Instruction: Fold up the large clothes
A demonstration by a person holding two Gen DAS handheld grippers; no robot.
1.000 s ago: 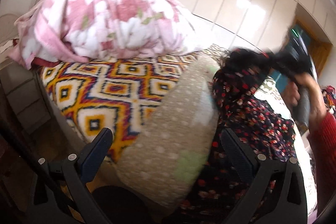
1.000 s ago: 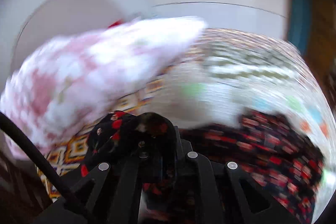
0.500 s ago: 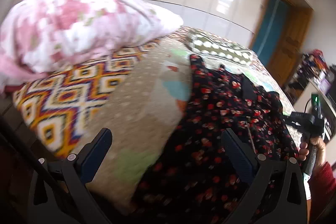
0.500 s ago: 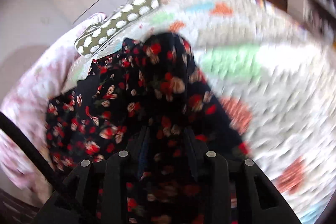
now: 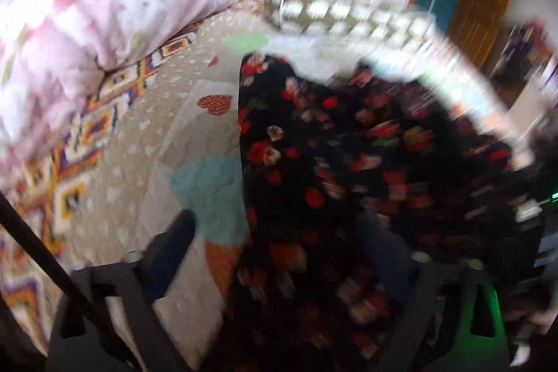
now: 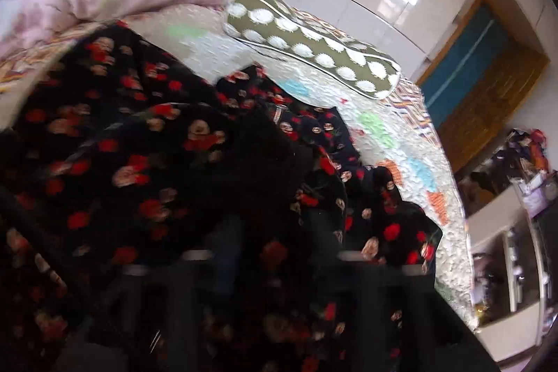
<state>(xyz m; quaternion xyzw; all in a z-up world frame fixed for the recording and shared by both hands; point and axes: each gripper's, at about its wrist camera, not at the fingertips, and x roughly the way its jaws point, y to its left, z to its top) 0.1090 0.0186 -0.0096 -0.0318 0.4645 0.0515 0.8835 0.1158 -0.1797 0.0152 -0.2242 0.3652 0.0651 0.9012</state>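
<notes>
A black garment with red and pink flowers (image 5: 334,162) lies spread on the bed's beige patchwork quilt (image 5: 146,135). My left gripper (image 5: 279,246) is open, its left finger (image 5: 171,250) over the quilt and its right finger over the garment's near edge. In the right wrist view the same garment (image 6: 146,162) fills the lower frame and is bunched over my right gripper (image 6: 272,232), whose dark fingers are close together with cloth between them. The frames are motion-blurred.
A pink floral duvet (image 5: 87,23) is heaped at the bed's head on the left. An olive pillow with white spots (image 6: 314,47) lies at the far side. A wooden door (image 6: 488,75) and cluttered shelves (image 6: 516,204) stand to the right.
The right gripper swung the garment down from the air onto the bed and now sits low in its folds. The left gripper moved forward over the garment's near edge.
</notes>
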